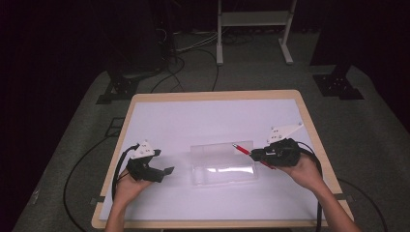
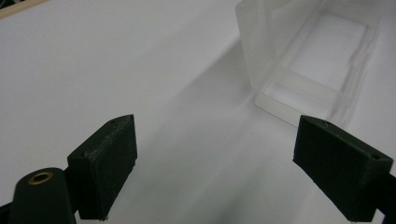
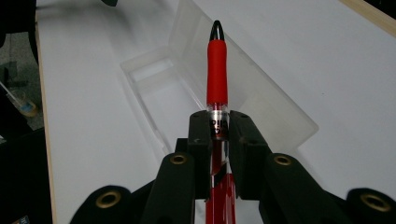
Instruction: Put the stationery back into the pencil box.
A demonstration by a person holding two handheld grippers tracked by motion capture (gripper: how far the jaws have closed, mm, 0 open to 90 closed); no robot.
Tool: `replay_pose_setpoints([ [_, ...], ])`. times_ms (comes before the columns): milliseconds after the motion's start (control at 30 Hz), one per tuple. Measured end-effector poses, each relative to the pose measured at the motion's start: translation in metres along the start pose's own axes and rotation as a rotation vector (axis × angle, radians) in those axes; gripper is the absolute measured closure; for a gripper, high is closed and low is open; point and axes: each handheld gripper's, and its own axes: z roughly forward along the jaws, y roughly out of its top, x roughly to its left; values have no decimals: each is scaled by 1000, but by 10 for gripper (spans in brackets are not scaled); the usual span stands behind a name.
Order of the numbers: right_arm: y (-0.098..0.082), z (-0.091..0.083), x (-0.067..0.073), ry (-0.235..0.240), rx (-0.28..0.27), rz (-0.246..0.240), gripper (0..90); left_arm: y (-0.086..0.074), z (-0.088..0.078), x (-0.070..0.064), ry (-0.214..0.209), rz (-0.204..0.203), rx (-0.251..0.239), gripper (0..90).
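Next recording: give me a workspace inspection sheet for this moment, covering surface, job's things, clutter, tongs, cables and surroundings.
Surface: wood-edged table covered by a white sheet, no marks seen.
Job's things: clear plastic case lying open mid-table, nothing seen inside; red pen with a black tip, held pointing at the case.
Clutter: nothing seen.
Tongs: left tongs open and holding nothing, just left of the case; right tongs shut on the red pen's barrel, at the case's right end.
Cables: one black cable trails from the left tongs off the table; more lie on the floor behind.
Surroundings: grey carpet, dark curtain, white frame legs and black stand bases beyond the table.
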Motion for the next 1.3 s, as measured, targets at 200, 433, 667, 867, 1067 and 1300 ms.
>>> replay_pose_setpoints([
  [200, 4, 5, 2, 16, 4, -16, 787, 0, -1, 0, 4, 4, -3, 129],
  [433, 7, 13, 4, 41, 22, -33, 786, -1, -3, 1, 5, -2, -3, 129],
  [667, 9, 23, 6, 72, 33, -43, 787, -1, -1, 1, 6, 4, 4, 128],
  [867, 11, 31, 6, 87, 32, -52, 786, -2, -2, 2, 6, -5, 0, 123],
  [1067, 10, 39, 5, 110, 35, -52, 786, -3, -4, 3, 5, -10, -7, 122],
  [1300, 11, 48, 4, 125, 40, -70, 786, -3, -4, 3, 5, -8, -4, 123],
])
